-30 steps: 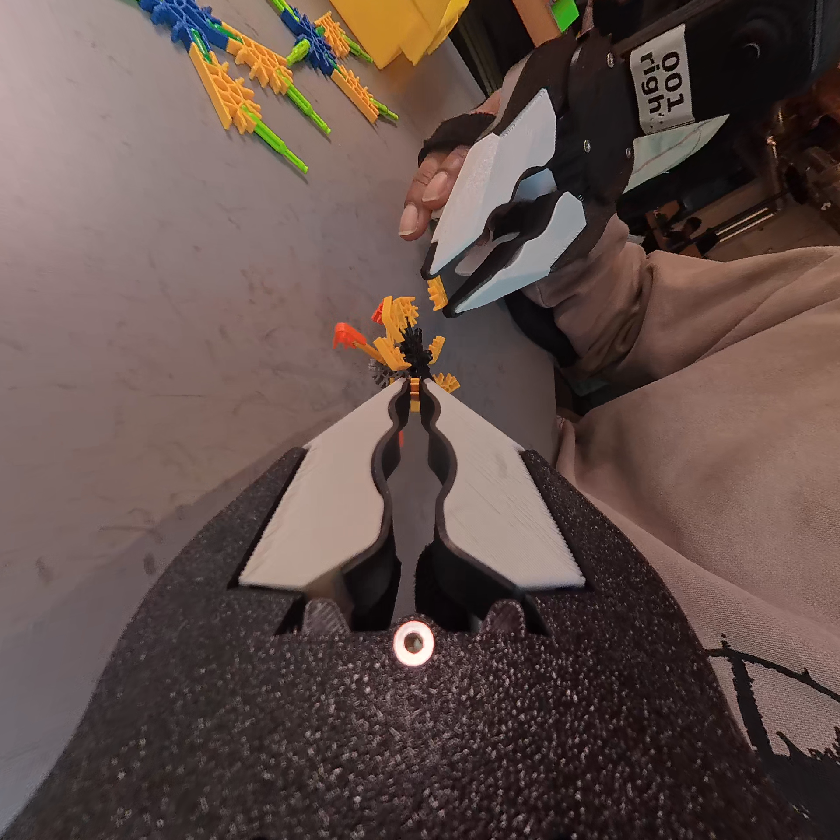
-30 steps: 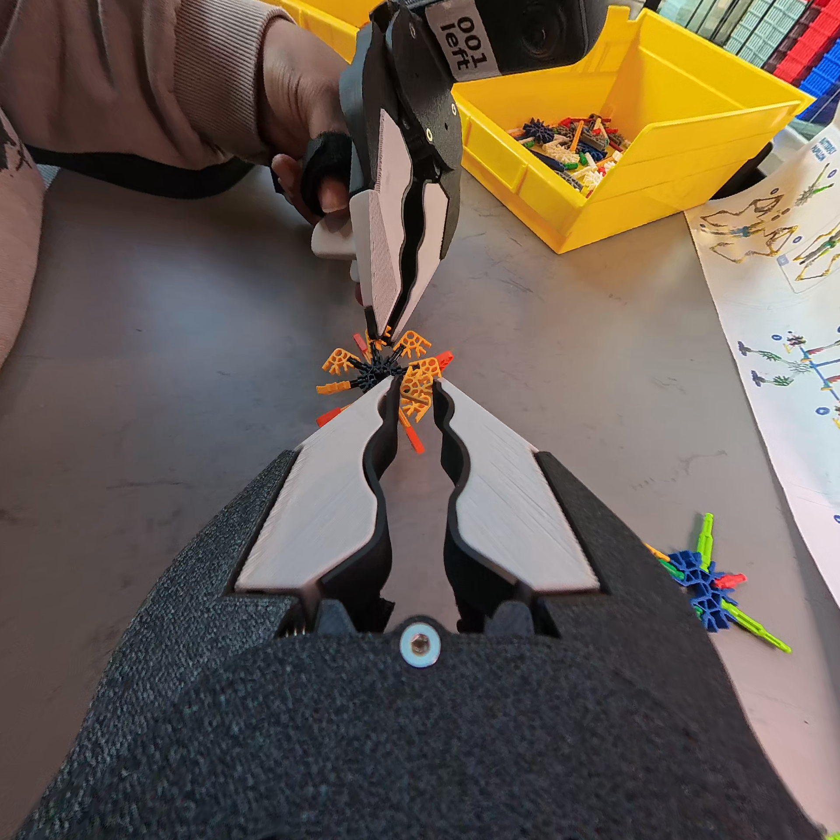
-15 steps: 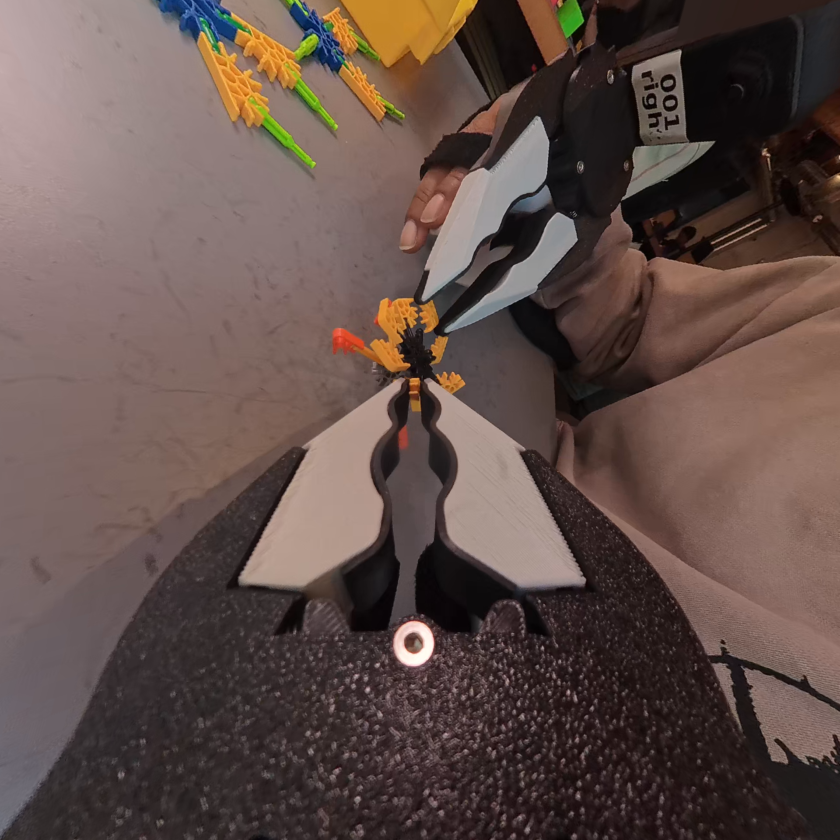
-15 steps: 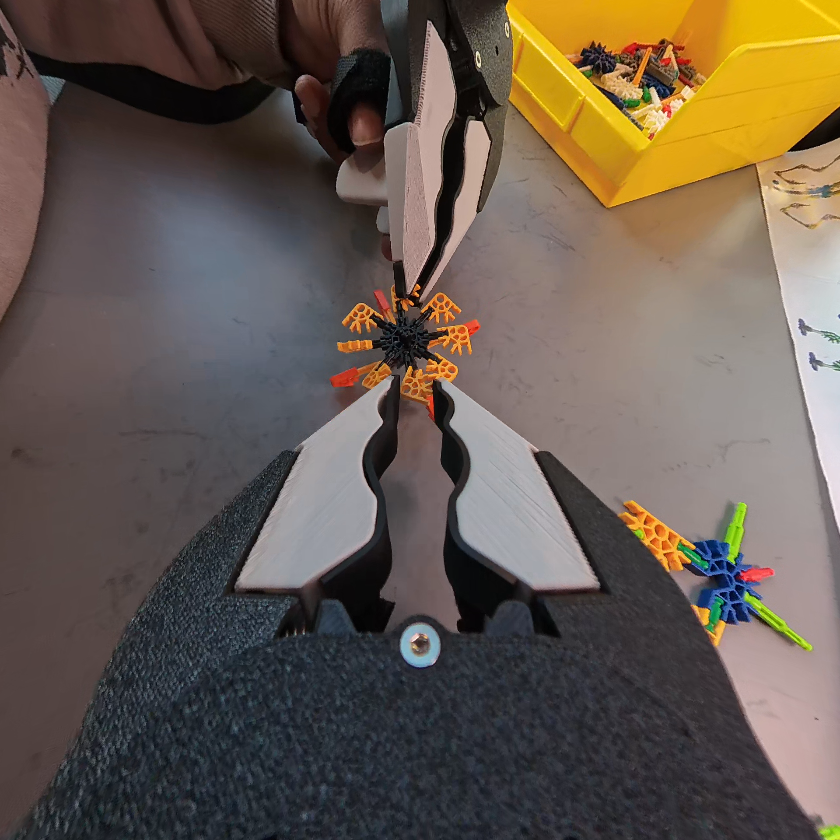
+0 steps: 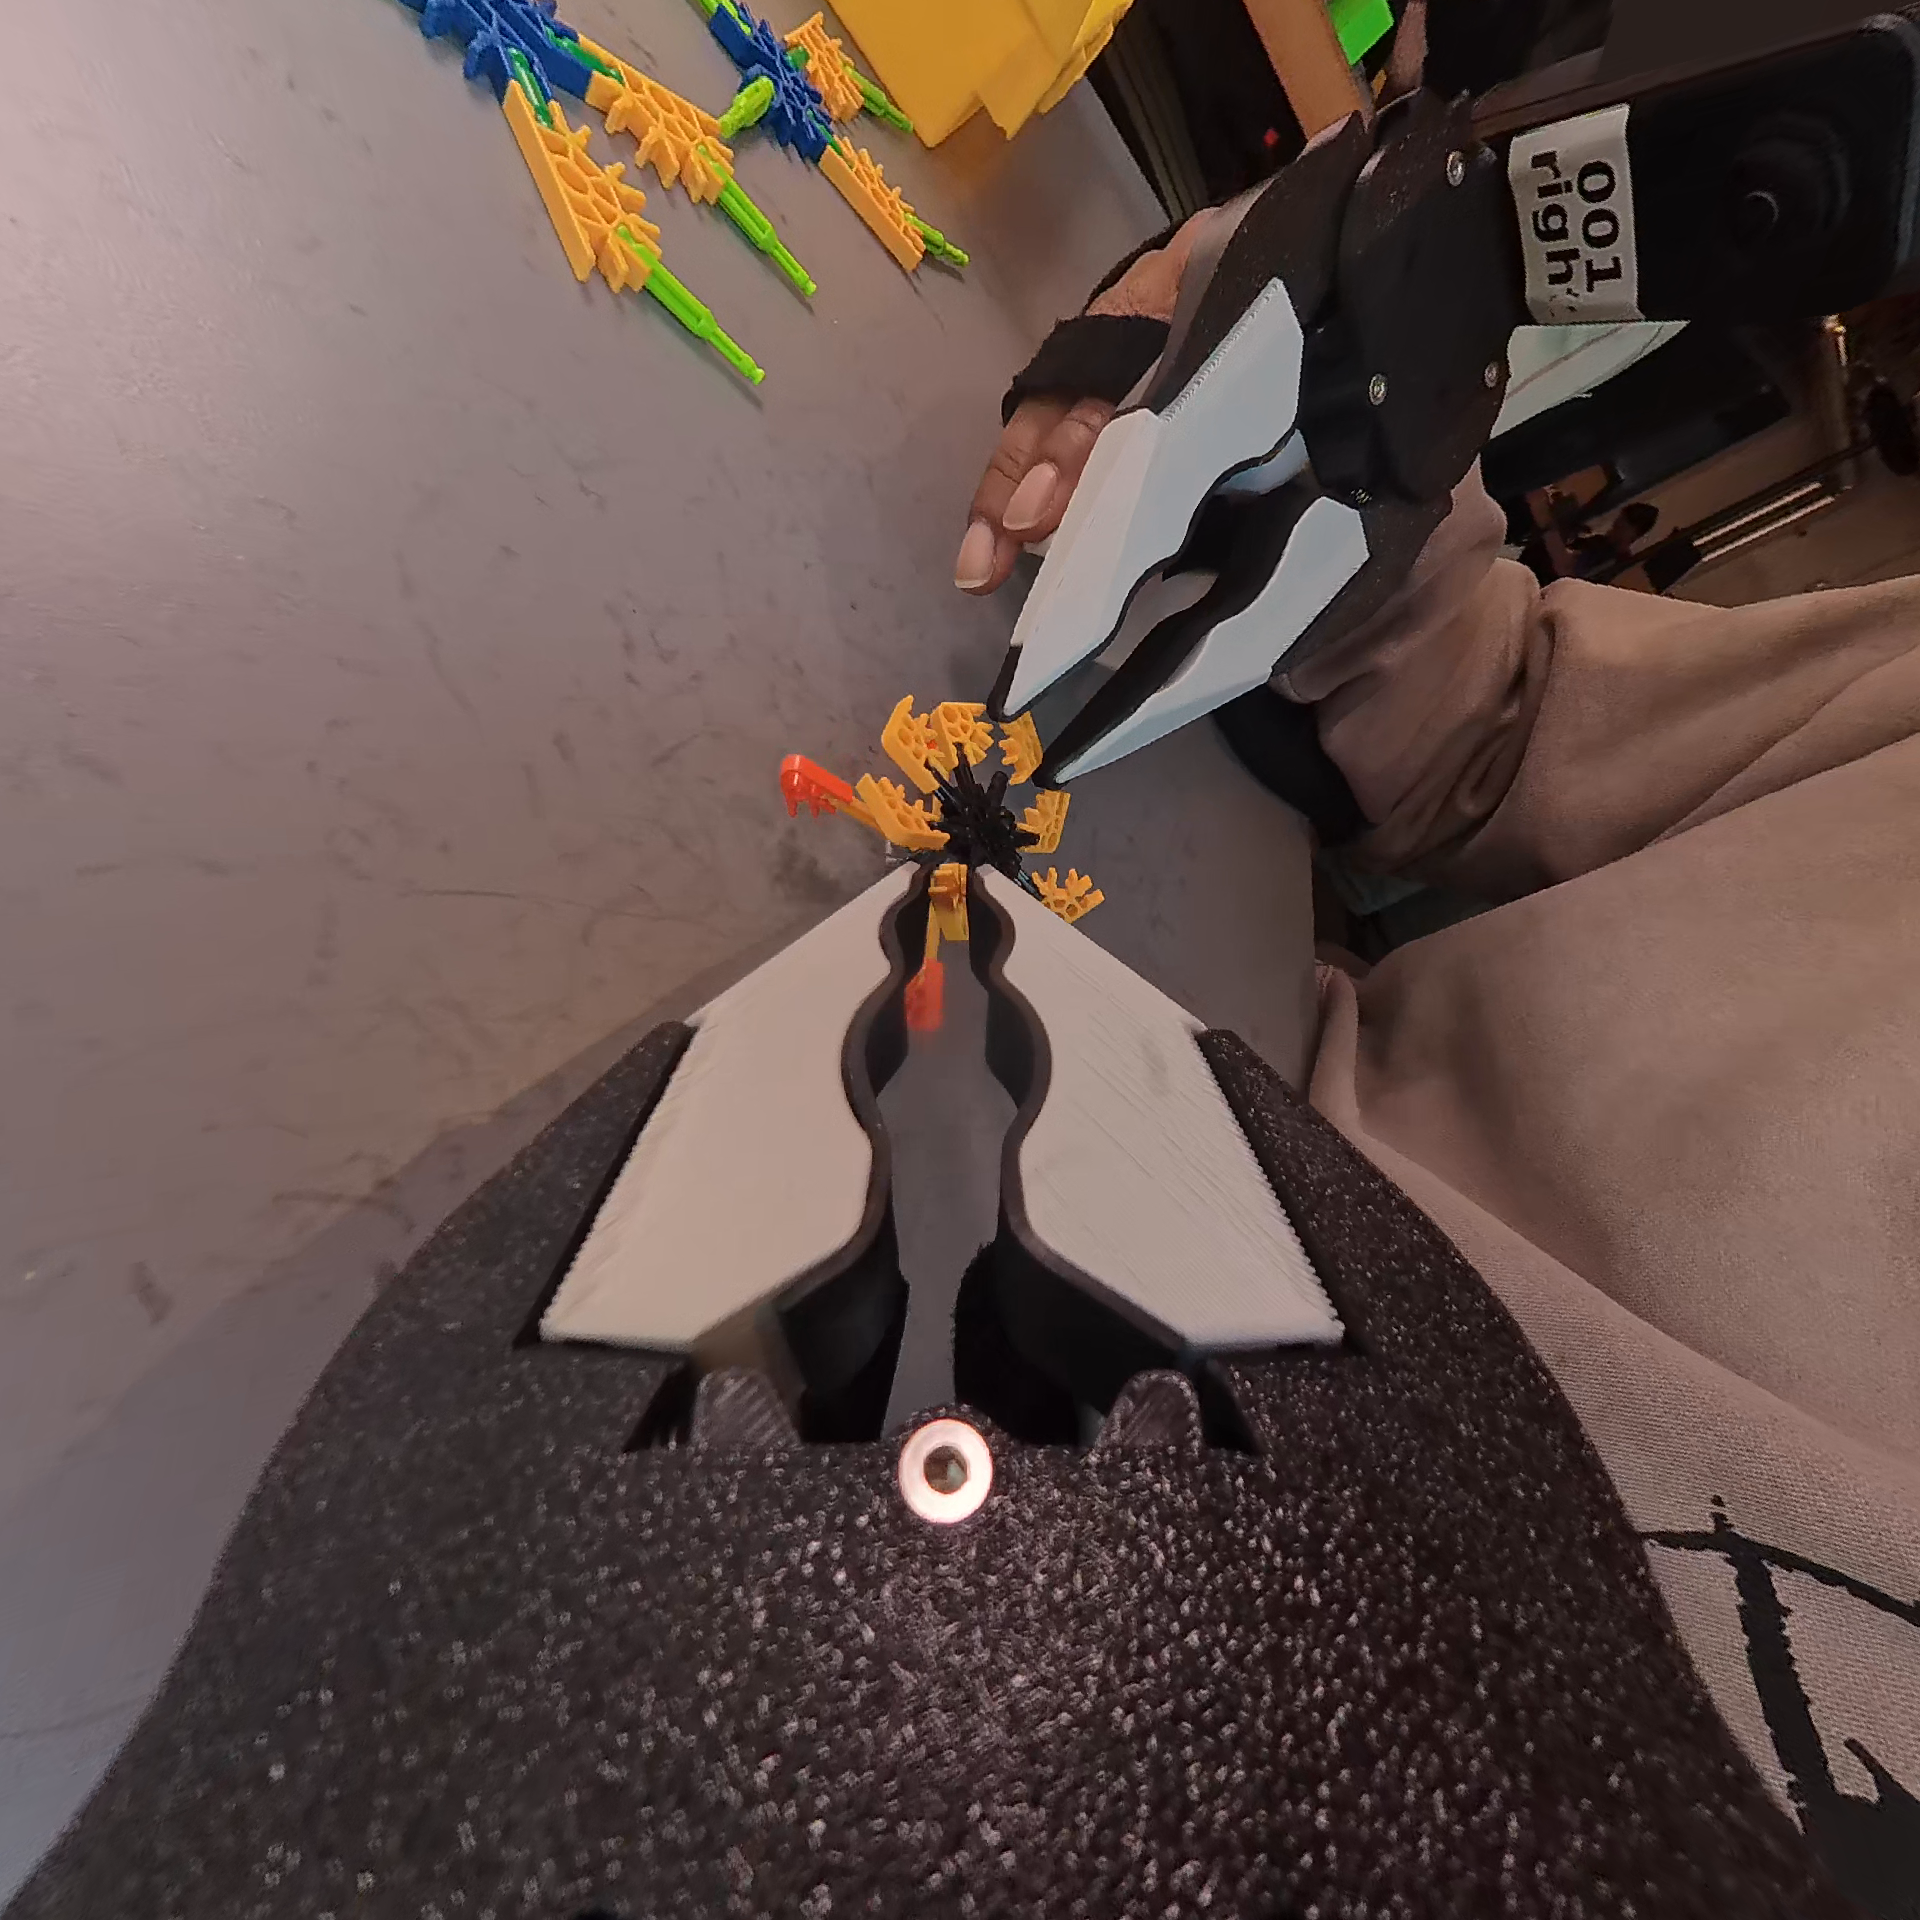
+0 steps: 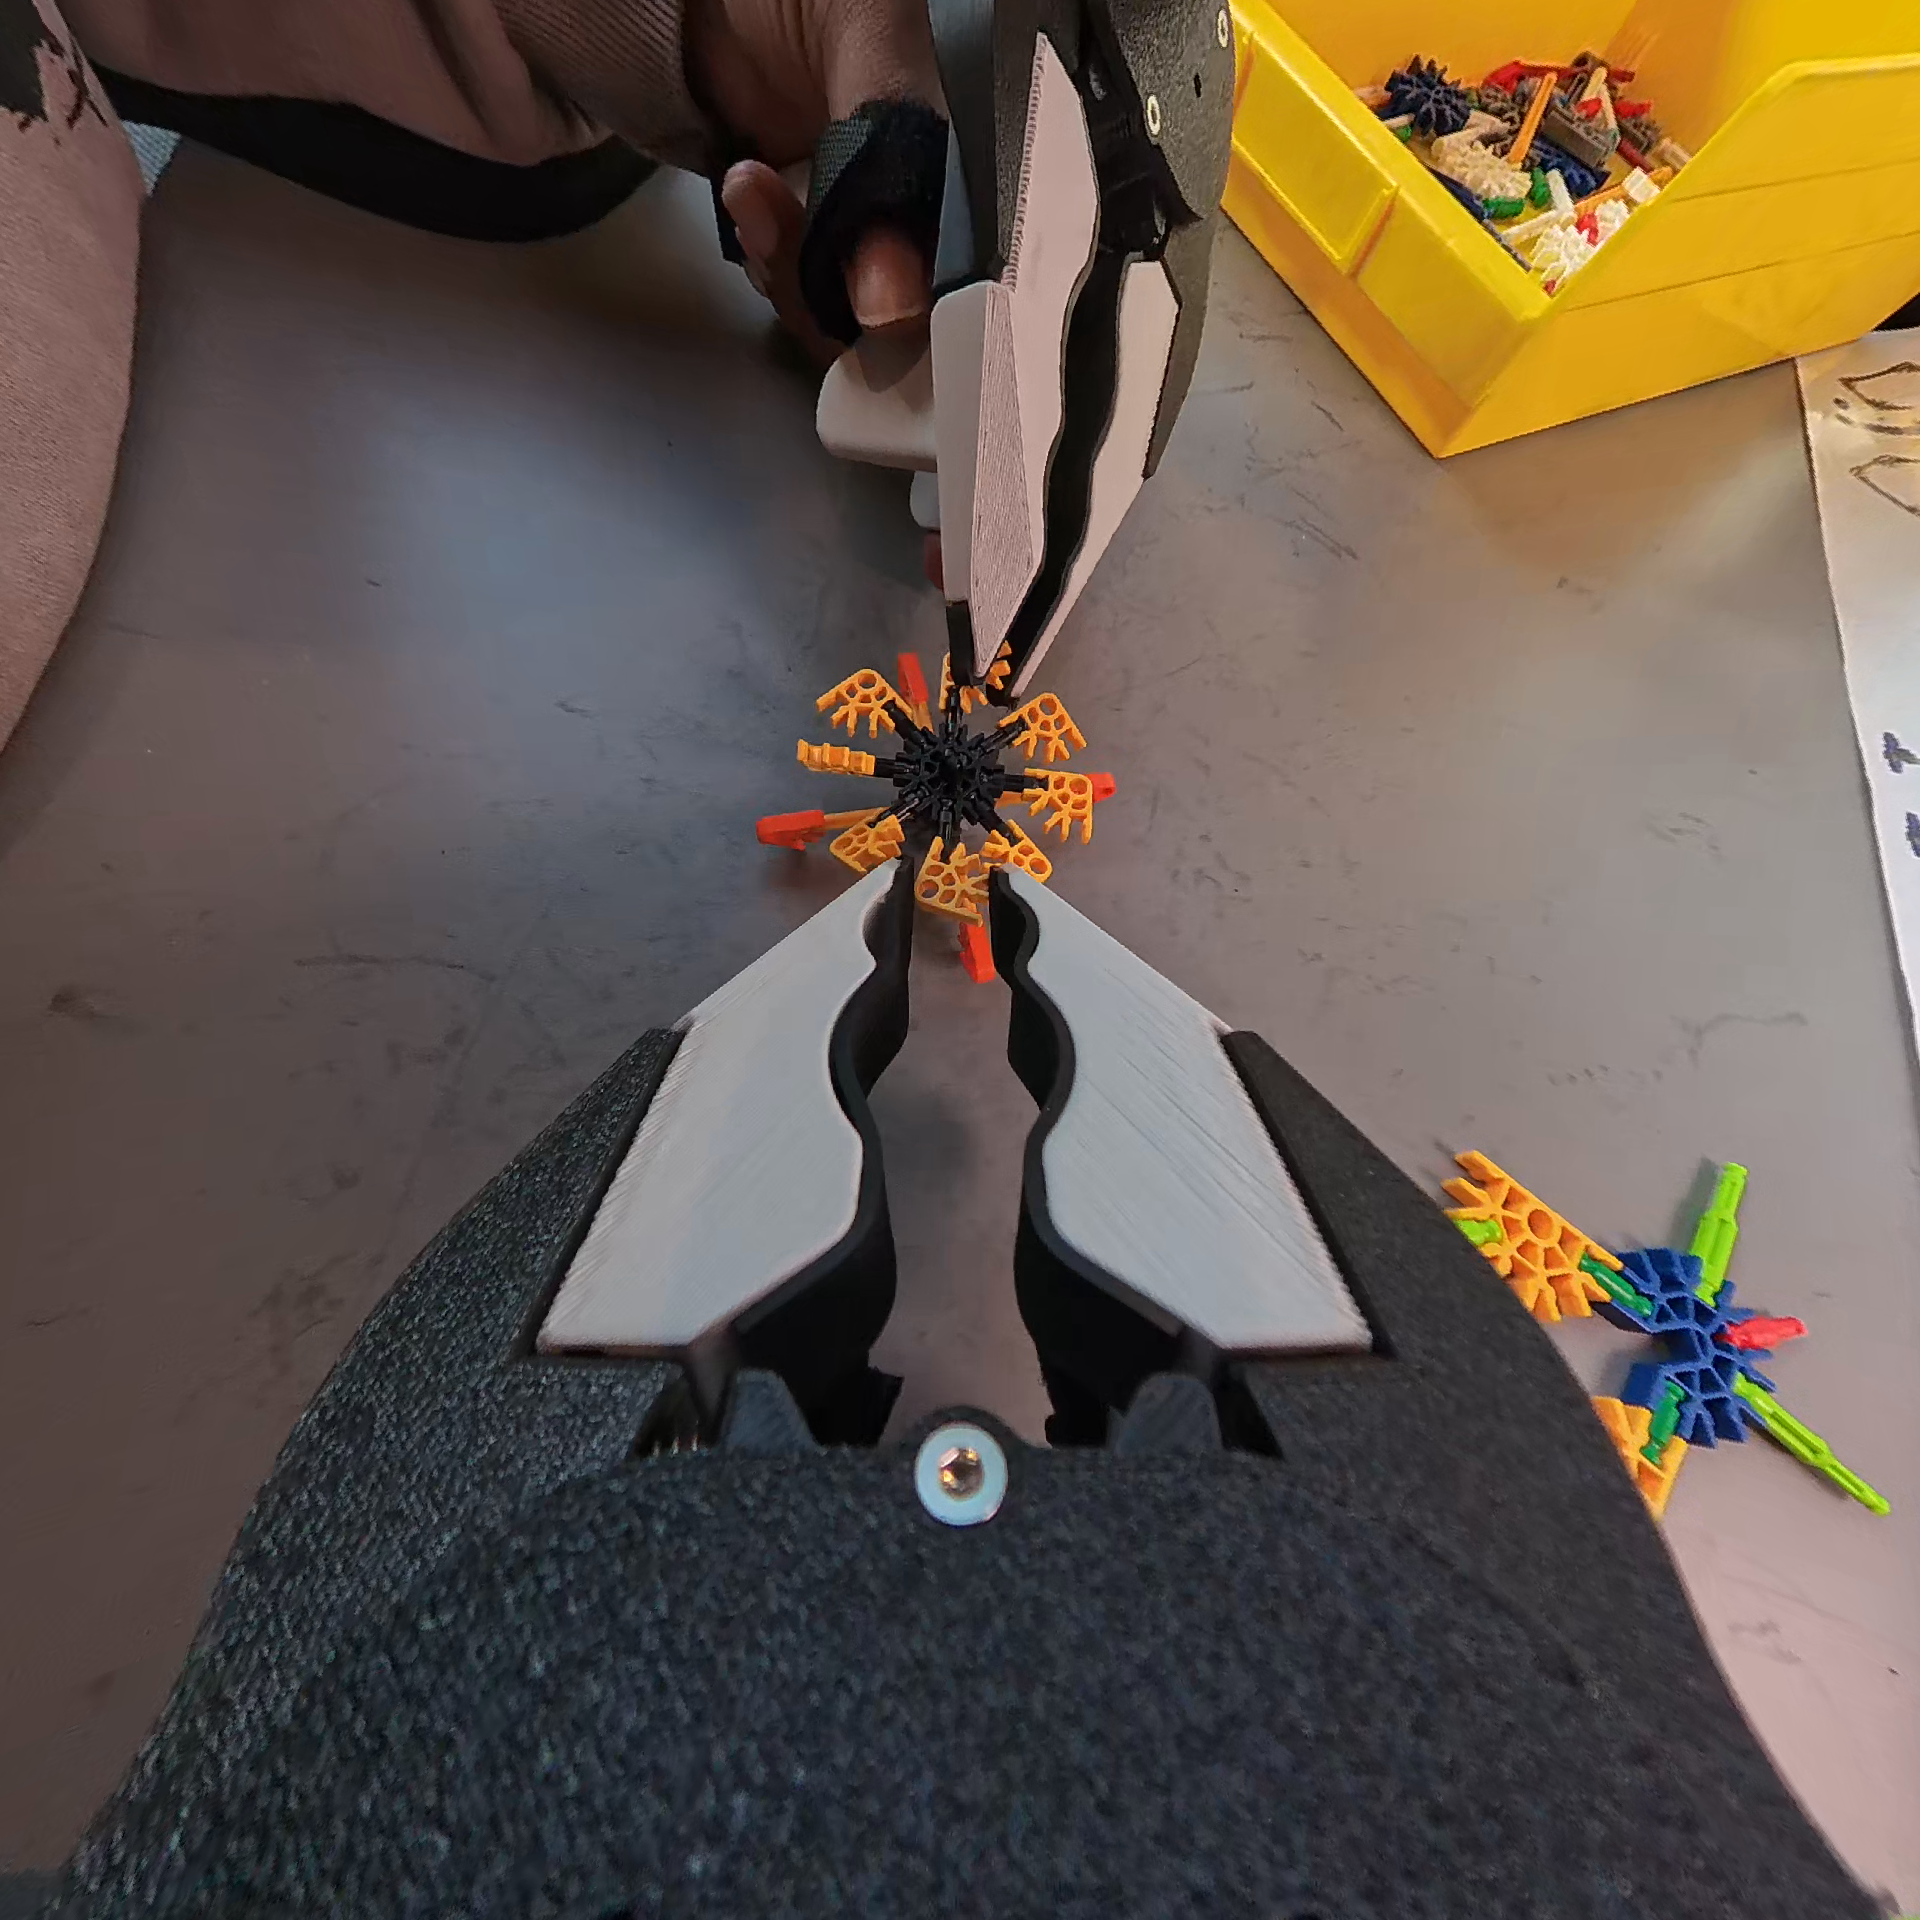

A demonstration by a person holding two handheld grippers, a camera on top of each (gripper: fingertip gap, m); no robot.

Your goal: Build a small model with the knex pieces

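Observation:
A small star assembly (image 6: pixel 951 774) rests on or just above the grey table (image 6: pixel 416 623); it has a black hub, orange connectors and red rods. My left gripper (image 5: pixel 948 883) is shut on one orange connector at the star's near side. It also shows in the right wrist view (image 6: pixel 987 665), coming down from the far side. My right gripper (image 6: pixel 951 883) has its tips closed against the opposite orange connector (image 6: pixel 948 883). It shows in the left wrist view (image 5: pixel 1027 746) at the star's far right. The two grippers face each other across the hub (image 5: pixel 971 821).
A yellow bin (image 6: pixel 1558 343) of loose pieces stands at the back right. A printed sheet (image 6: pixel 1881 623) lies at the right edge. A blue, orange and green assembly (image 6: pixel 1683 1340) lies to my right, and two similar ones (image 5: pixel 582 156) show in the left wrist view. The person's torso is close. My right fingertips sit around 5 cm from my left ones.
My right gripper has moved in onto the star and its tips have narrowed on an orange connector. My left gripper has kept its hold, and the star has turned flatter to the right view.

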